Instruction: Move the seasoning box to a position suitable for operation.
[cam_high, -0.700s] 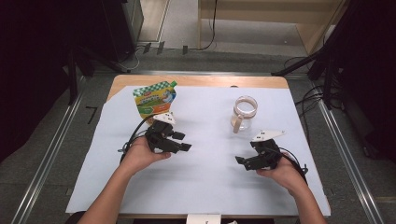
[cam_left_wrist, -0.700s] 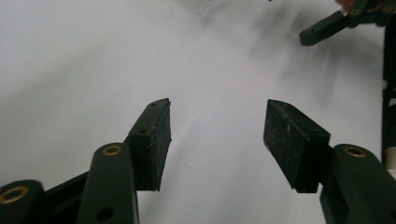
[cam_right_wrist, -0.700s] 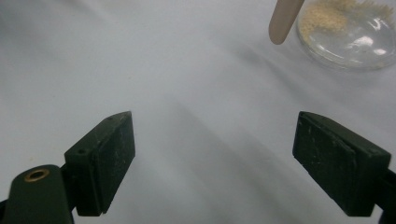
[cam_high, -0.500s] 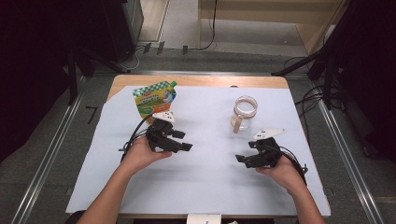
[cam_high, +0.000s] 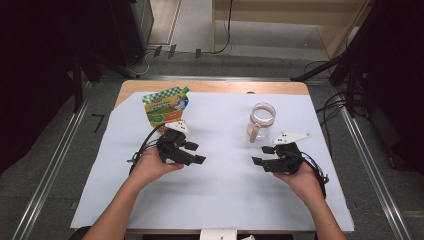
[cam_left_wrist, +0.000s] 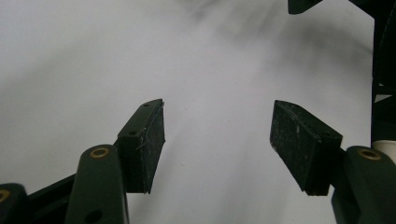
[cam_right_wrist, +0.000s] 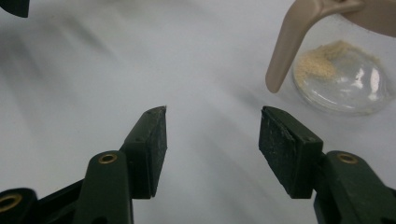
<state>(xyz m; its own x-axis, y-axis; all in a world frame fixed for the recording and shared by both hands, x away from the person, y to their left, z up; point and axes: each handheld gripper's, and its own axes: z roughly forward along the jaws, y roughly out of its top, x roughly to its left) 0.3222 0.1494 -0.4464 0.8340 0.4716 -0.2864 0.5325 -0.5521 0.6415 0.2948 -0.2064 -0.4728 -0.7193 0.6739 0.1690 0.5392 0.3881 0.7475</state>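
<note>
Both grippers rest low over the white sheet that covers the table, each with its jaws apart and nothing between them. The left gripper sits left of centre in the high view, just below the green-and-orange pouch, which stands at the upper left of the sheet. The right gripper sits right of centre, just below the clear glass jar with its tan handle. In the right gripper view the jar fills the upper right corner, a little pale powder lying on its bottom, and its handle hangs down toward the jaws.

This looks like the opening step — nothing is held yet, and each gripper points toward the middle of the sheet. The likely work is bringing pouch and jar together. The next move calls for turning the left gripper up toward the pouch and closing on its body, while the right gripper swings toward the jar — its handle is the nearest hold.
</note>
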